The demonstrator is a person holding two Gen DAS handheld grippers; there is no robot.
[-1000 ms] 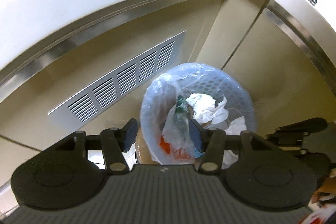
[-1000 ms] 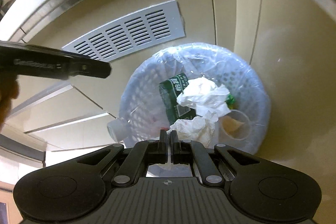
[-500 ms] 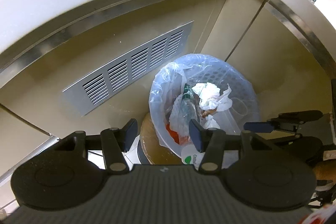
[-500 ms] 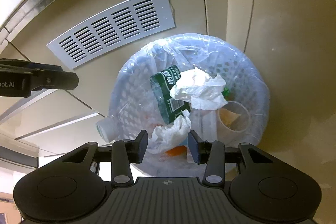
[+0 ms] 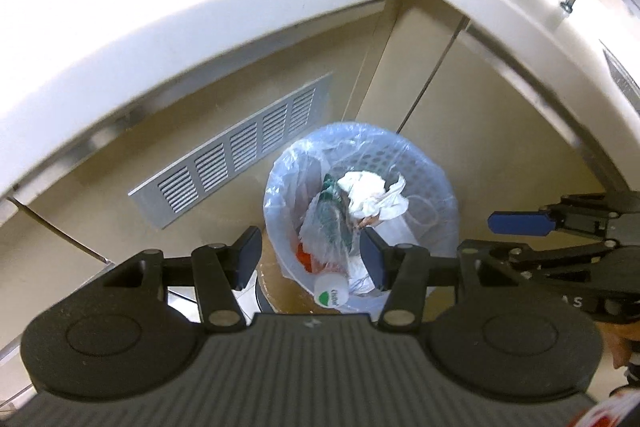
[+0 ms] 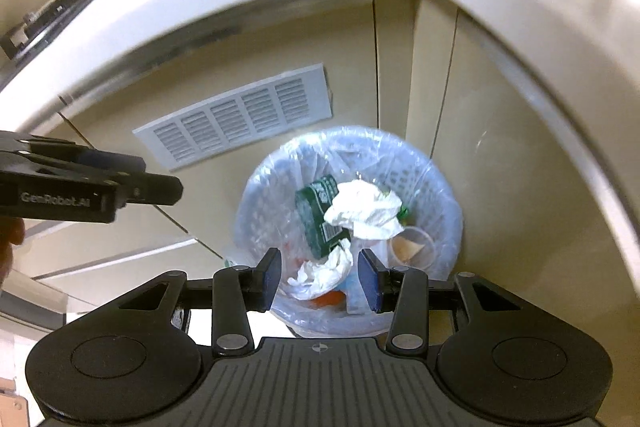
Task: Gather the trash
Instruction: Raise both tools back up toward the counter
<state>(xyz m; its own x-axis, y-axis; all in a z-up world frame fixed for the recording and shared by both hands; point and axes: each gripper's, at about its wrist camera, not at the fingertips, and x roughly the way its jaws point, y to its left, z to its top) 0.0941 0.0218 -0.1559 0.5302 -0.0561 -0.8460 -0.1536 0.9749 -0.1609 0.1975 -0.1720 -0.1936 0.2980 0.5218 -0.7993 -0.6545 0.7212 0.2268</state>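
Crumpled tissues (image 6: pixel 362 209) and green bottle (image 6: pixel 320 223) are seen inside lined bin (image 6: pixel 448 211); left gripper (image 5: pixel 312 259) and right gripper (image 6: pixel 318 279) fingers are held part-open, empty, above bin. More trash cannot be told.

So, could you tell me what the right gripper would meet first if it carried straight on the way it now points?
Probably the crumpled white tissue at the near side of the lined trash basket. It shows between the open fingers of the right gripper, well below them, with nothing visible in between; depth is uncertain.
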